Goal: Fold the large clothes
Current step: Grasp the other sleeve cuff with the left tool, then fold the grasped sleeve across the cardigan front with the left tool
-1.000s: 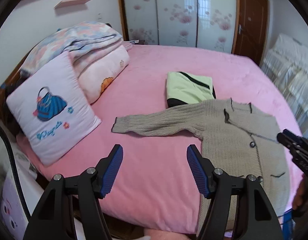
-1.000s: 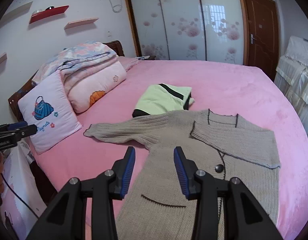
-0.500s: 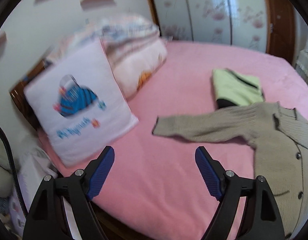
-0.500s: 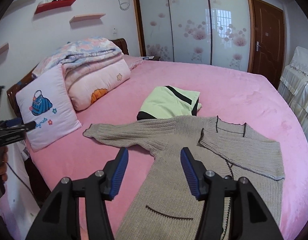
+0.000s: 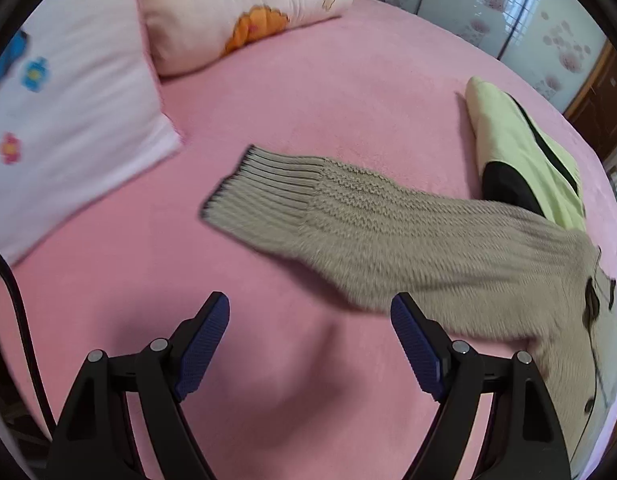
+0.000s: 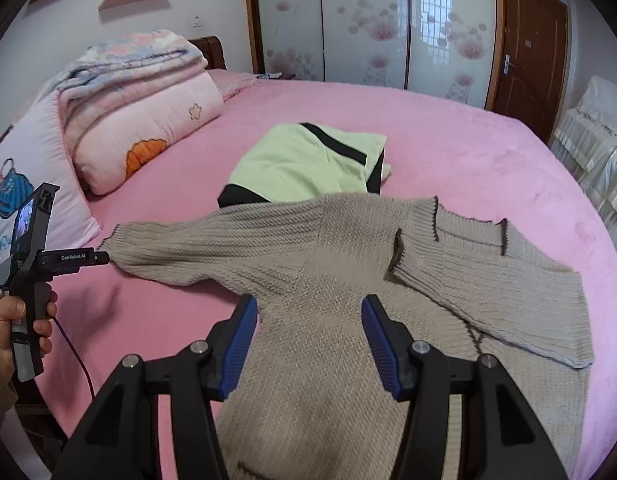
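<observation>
A beige knit cardigan (image 6: 340, 264) lies spread on the pink bed (image 6: 448, 136), one sleeve folded across its chest, the other sleeve stretched out to the left. In the left wrist view that sleeve (image 5: 348, 216) ends in a ribbed cuff (image 5: 260, 188) just ahead of my open, empty left gripper (image 5: 310, 332), which hovers low over the bed. The left gripper also shows in the right wrist view (image 6: 102, 258), its tip beside the cuff. My right gripper (image 6: 308, 334) is open and empty above the cardigan's body.
A folded light-green and black garment (image 6: 308, 160) lies behind the cardigan. Pillows (image 6: 148, 136) and a folded quilt (image 6: 124, 64) are stacked at the left. A white cushion (image 5: 68, 100) sits close to the cuff. Wardrobe doors (image 6: 368, 20) stand behind the bed.
My left gripper has dropped and moved in close to the outstretched sleeve's cuff. My right gripper has moved forward over the cardigan's body. Both stayed open.
</observation>
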The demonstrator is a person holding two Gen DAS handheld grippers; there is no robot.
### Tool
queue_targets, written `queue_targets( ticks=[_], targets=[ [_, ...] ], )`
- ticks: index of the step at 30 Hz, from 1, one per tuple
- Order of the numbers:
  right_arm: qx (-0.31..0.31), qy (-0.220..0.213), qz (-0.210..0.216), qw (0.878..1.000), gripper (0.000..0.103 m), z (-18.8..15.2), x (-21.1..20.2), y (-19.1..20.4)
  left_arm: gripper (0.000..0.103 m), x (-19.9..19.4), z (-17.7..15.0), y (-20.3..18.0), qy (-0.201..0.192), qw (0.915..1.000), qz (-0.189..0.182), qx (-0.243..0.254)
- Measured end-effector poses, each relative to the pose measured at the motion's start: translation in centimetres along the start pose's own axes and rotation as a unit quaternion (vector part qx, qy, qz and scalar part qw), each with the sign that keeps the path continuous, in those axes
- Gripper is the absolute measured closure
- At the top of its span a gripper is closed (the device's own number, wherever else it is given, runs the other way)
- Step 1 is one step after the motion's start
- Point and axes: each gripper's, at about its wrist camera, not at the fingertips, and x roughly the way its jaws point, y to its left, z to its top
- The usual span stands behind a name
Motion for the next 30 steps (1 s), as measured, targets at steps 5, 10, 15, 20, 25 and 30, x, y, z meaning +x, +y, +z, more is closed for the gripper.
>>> queue_targets(
  ticks=[5,10,15,20,25,30],
  targets=[
    [0.013,0.03,-0.01,0.999,0.049,-0.3,4.7,-0.8,0.022,4.5,1.8,-0.7,0.01,0.9994,-0.025,-0.019],
    [0.034,0.059,-0.009,0.998,0.049,-1.4,7.7,-1.7,0.084,6.8,2.7,-2.1,0.013,0.9985,-0.053,-0.006],
    [0.054,0.081,-0.006,0.995,0.049,-3.2,8.7,-3.3,0.095,3.0,2.2,-6.9,-0.071,0.9958,-0.012,0.057],
    [0.079,0.072,-0.007,0.994,0.049,-4.4,6.8,-5.6,0.095,-5.4,0.5,-14.6,-0.151,0.9782,-0.091,0.11],
    [0.126,0.04,-0.025,0.991,0.049,-5.4,2.9,-10.1,0.095,-12.1,-3.7,-26.2,-0.186,0.9411,-0.189,0.21],
    [0.169,0.015,-0.071,0.983,0.048,-7.1,-0.8,-15.7,0.092,-10.9,-10.2,-36.7,-0.138,0.9171,-0.249,0.279]
  ],
)
